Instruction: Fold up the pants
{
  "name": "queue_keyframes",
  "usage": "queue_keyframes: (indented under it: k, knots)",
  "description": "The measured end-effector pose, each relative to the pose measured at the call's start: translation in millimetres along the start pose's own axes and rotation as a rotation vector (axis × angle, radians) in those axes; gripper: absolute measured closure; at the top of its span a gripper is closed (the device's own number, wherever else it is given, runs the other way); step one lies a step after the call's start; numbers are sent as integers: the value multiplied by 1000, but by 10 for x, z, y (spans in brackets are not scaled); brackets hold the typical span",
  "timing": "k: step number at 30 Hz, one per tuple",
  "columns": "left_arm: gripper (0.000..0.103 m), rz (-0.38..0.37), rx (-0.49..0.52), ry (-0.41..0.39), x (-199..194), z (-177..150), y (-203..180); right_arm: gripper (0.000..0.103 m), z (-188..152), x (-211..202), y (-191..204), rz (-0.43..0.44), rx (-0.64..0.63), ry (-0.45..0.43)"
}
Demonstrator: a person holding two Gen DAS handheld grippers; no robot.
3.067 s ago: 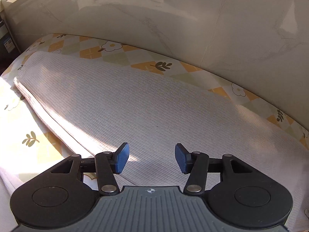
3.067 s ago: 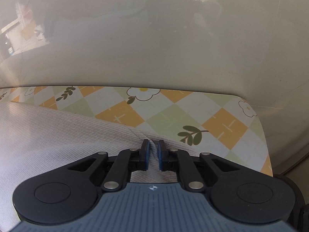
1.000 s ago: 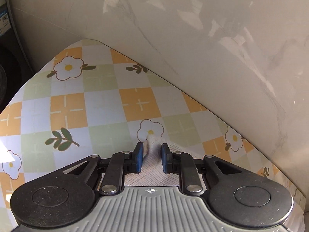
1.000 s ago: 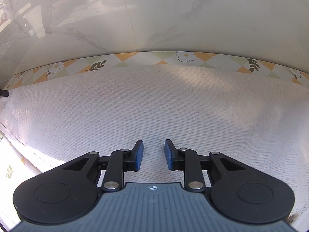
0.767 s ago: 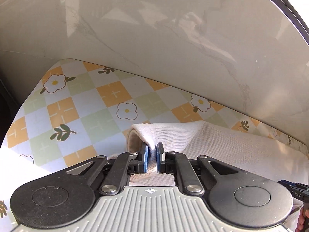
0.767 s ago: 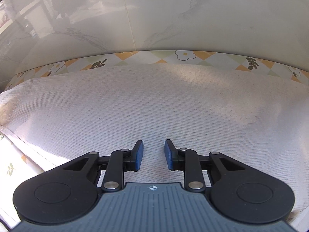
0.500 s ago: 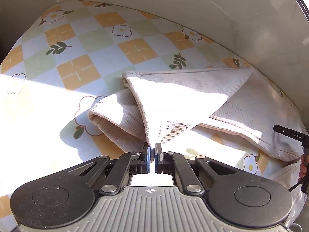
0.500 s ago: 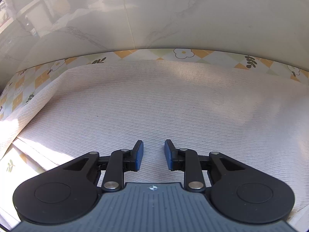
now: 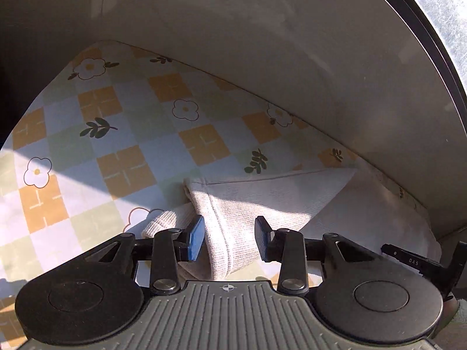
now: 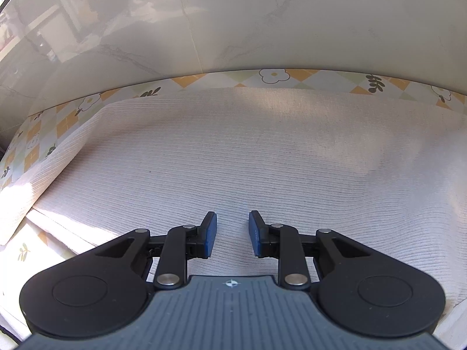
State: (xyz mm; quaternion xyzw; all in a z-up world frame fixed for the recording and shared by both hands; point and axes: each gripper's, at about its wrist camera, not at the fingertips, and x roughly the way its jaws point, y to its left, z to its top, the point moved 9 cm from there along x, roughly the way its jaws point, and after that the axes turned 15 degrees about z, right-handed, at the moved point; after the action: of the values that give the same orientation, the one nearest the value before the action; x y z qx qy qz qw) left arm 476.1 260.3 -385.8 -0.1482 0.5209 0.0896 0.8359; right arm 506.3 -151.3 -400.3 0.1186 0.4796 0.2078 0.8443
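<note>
Left tool [image 9: 229, 239] just opened, pants [image 9: 262, 201] cuff released, folded over

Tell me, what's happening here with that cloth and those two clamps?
A person is folding pale ribbed pants on a flower-patterned tablecloth, using a hand-held gripper in each hand. The left gripper has just been opening; the leg end it folded over lies between its jaws, no longer pinched. The right gripper hovers open over the wide flat part of the pants, holding nothing. One fold is laid, and more folding is probably to come.
</note>
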Motion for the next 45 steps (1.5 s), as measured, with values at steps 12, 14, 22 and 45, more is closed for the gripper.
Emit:
queue_keyframes:
  k: [12,14,22,45]
  knots:
    - [69,37,-270,150,769,383,65,77,-32,-21,-13,7,4,-8]
    - [68,56,-228,144,771,382,-21,77,-36,-17,-14,5,-2,-10]
    - [79,111,-170,164,866,294,-100,76,-52,-11,-13,3,0,-2]
    - [65,431,123,-348,805,1678,-846,75,74,-104,342,40,-95,-44]
